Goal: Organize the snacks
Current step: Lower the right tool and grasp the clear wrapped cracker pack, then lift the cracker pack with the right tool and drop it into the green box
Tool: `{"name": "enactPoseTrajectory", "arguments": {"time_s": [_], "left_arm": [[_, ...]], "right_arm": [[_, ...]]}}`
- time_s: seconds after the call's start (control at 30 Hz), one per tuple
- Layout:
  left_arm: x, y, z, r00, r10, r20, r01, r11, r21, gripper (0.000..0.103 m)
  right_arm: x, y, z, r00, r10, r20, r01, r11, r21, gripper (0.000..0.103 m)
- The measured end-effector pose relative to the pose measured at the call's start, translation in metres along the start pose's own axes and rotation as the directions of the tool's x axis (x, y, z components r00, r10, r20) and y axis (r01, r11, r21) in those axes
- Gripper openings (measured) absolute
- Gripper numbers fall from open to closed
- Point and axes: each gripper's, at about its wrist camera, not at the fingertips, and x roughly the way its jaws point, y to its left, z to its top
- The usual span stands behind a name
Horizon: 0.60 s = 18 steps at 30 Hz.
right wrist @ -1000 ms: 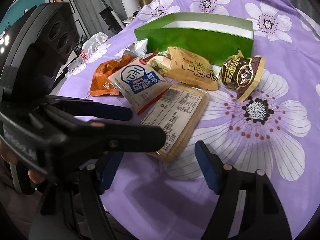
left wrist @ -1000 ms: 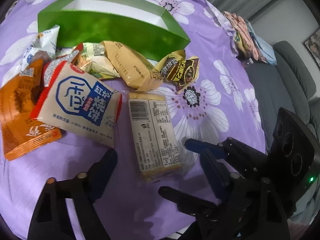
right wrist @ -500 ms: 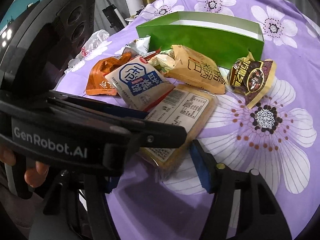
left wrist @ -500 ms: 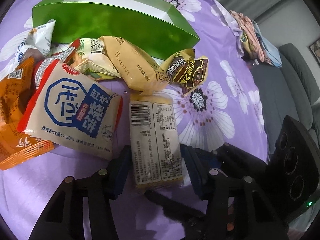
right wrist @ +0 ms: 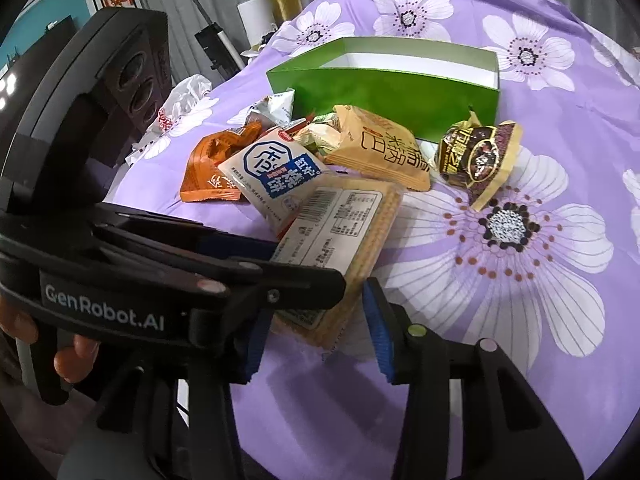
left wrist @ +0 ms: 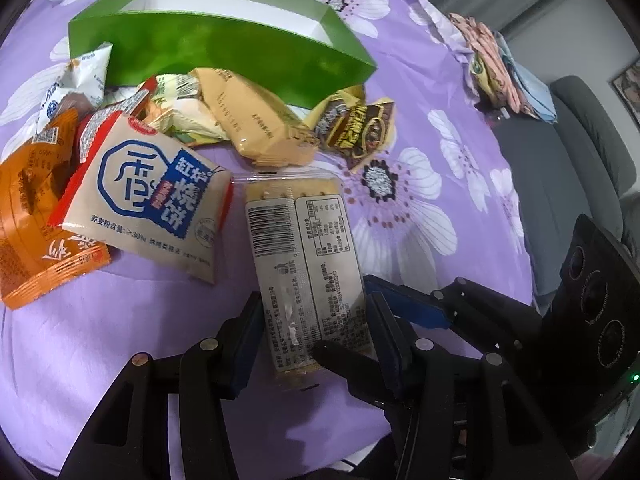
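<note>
My left tool point(left wrist: 314, 332) has its blue pads on either long side of the cracker pack point(left wrist: 306, 264), right at the near end, closed up against the wrapper so it looks gripped. The pack lies label side up on the purple flowered cloth point(left wrist: 420, 128), with its far end pointing at the snack pile.

My right tool point(right wrist: 316, 336) sits at the same near end of that pack point(right wrist: 340, 232), coming in from the side. Its jaws stand fairly wide, with the near corner of the pack between them, and I can't tell if either pad actually touches it.

The rest of the snacks are bunched up behind: a white and blue biscuit bag point(left wrist: 148, 200) just left of the cracker pack and overlapping an orange bag point(left wrist: 36, 216), a tan packet point(left wrist: 256, 120) leaning toward the green box point(left wrist: 224, 56), and a dark brown and gold wrapped one point(left wrist: 356, 128) off to the right. The green box is open on top and looks bare inside from the right view point(right wrist: 400, 92).
</note>
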Motion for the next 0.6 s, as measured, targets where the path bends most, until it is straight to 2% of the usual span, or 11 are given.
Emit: {"name": "enactPoseTrajectory", "arguments": {"time_s": [0.27,0.6], "left_arm": [[-0.015,-0.017,0.007,0.999,-0.01,0.046,0.008,0.999,0.034,0.052],[-0.04,-0.019,0.033,0.991,0.001,0.132,-0.008,0.999,0.05,0.052]], "right_arm": [[-0.023,0.003,0.006,0.998,-0.038,0.058,0.039,0.999,-0.022,0.046],[-0.033,0.009,0.043,0.989,-0.039,0.142,0.049,0.996,-0.071,0.046]]}}
